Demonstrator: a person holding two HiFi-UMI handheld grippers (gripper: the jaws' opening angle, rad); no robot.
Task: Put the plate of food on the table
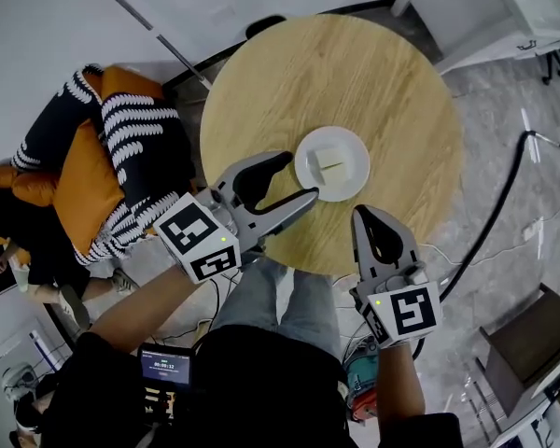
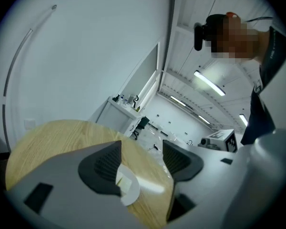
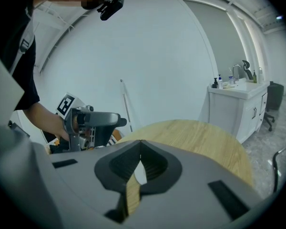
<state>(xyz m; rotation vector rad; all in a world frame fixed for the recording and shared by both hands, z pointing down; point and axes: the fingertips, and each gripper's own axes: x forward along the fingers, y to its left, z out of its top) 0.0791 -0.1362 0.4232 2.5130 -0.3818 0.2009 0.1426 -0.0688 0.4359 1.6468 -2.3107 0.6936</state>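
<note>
A white plate with a pale square piece of food rests on the round wooden table, close to its near edge. My left gripper is open, its two fingertips at the plate's left rim, one on either side of it. In the left gripper view the plate shows low between the spread jaws of the left gripper, partly behind the left one, and no pad presses on it. My right gripper is shut and empty, just off the table's near edge, below and right of the plate. Its jaws meet in the right gripper view.
Orange and black-and-white striped cushions lie left of the table. A white cabinet stands at the back right, and a dark cable curves over the floor on the right. The person's legs are against the table's near edge.
</note>
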